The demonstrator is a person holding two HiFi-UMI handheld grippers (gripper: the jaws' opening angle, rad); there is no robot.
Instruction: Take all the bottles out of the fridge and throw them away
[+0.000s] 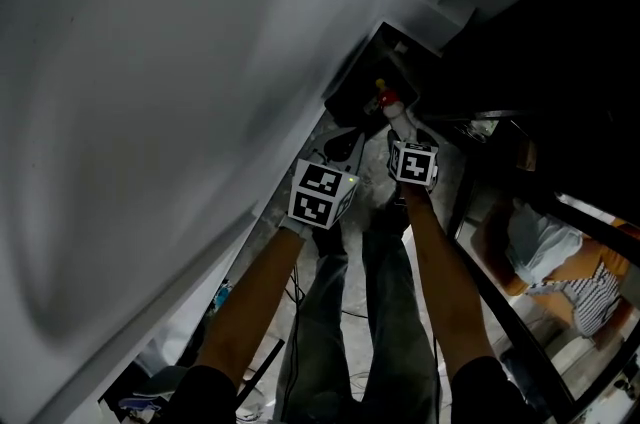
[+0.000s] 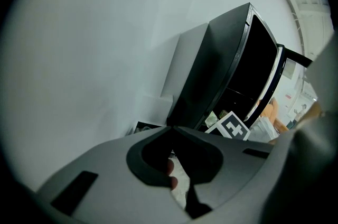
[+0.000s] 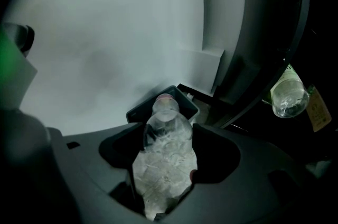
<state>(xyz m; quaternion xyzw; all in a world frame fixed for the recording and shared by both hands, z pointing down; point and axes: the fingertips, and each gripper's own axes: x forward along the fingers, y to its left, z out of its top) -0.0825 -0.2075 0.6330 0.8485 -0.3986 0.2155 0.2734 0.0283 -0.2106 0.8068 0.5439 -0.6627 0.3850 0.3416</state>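
Observation:
My right gripper (image 3: 167,133) is shut on a clear, crumpled plastic bottle (image 3: 165,159) with a red cap, held neck forward. In the head view this bottle (image 1: 392,108) hangs just over a black bin (image 1: 362,84) on the floor by the white wall, with the right gripper (image 1: 401,126) behind it. The same bin (image 3: 182,99) lies straight ahead in the right gripper view. Another clear bottle (image 3: 288,93) sits in the dark fridge (image 3: 274,22) to the right. My left gripper (image 2: 171,129) is shut and empty, its jaw tips touching. It hangs beside the right one (image 1: 338,148).
A white wall (image 1: 160,112) fills the left side. The black fridge (image 2: 224,72) stands with its door open, right of the bin. A person in light clothes (image 1: 560,262) is at the lower right. Cables lie on the floor near my feet (image 1: 300,297).

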